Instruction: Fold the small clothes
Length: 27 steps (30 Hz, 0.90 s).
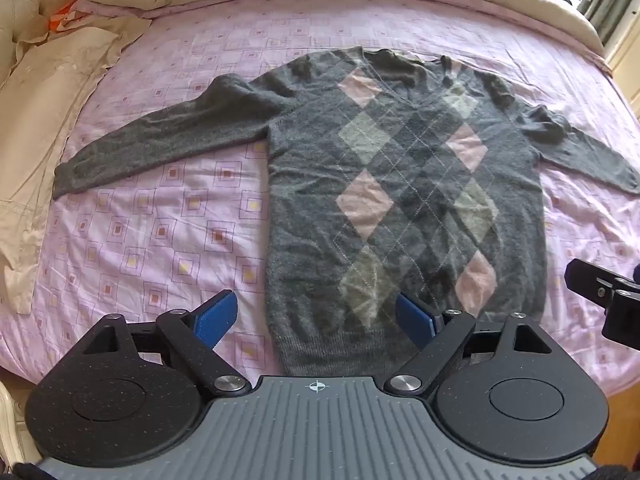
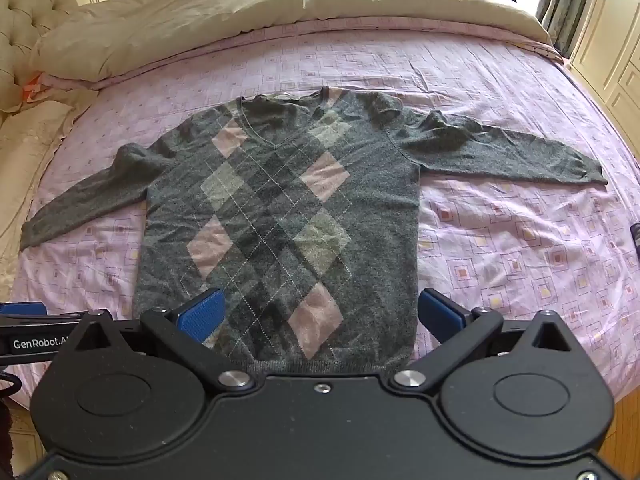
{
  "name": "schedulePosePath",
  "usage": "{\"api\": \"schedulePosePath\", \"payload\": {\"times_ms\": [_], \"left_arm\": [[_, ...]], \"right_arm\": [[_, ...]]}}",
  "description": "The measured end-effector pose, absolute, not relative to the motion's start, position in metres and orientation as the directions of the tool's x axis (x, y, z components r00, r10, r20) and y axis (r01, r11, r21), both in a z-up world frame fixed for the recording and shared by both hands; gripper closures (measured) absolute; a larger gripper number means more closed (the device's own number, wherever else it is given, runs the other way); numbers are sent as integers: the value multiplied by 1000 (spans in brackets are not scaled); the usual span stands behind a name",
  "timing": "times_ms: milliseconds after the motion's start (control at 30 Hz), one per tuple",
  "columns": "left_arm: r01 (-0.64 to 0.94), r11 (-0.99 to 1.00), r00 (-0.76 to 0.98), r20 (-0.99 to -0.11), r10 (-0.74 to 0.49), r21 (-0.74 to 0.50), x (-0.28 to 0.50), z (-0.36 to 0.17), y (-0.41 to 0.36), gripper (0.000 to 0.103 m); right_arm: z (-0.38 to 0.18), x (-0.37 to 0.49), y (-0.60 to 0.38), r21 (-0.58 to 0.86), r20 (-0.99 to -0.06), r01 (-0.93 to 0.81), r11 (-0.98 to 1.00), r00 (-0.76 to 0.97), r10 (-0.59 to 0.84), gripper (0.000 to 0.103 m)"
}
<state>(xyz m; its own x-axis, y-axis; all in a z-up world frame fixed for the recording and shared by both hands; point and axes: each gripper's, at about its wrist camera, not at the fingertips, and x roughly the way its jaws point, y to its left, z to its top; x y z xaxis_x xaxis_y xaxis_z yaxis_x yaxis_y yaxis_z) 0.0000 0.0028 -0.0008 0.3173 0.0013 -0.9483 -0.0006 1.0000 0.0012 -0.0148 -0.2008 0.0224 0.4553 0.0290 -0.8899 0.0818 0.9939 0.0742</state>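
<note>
1. My left gripper stands with its blue-padded jaws wide and nothing between them, low over the ribbed hem of the grey argyle knit sweater.
2. My right gripper is just as wide and just as bare — it sits over the hem's other half.
3. The sweater lies flat and face up in the middle of the pink square-printed bedsheet, collar away from me, both sleeves spread out to the sides.
4. Writing: white letters "GenRobot.A…" show on the left gripper's black side in the right wrist view, cut off by my own frame.
5. Edges — bare sheet lies on both sides of the sweater's body below the sleeves; a cream duvet is bunched along the far side, and a cream pillowcase lies beyond the left cuff.
</note>
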Motion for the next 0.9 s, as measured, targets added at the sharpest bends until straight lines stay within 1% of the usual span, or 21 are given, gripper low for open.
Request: {"api": "schedulePosePath", "payload": {"times_ms": [167,300,700,900], "left_arm": [[-3,1000,312,-950,-8,-9,1,-7,21,17],[0,1000,304,-953,18,19,0,-3,11,17],[1,999,289,-957,36,38,-3,-3,11,17],[17,1000,280,-960,7,12,-6,-4,7,17]], "right_arm": [[18,-17,-200,77,-892,81,994,450,32,1],[15,-18,-201,78,-895,81,994,445,34,1],[17,-20,-198,72,-904,106,992,427,20,1],[19,-24,-200,64,-905,114,991,426,9,1]]}}
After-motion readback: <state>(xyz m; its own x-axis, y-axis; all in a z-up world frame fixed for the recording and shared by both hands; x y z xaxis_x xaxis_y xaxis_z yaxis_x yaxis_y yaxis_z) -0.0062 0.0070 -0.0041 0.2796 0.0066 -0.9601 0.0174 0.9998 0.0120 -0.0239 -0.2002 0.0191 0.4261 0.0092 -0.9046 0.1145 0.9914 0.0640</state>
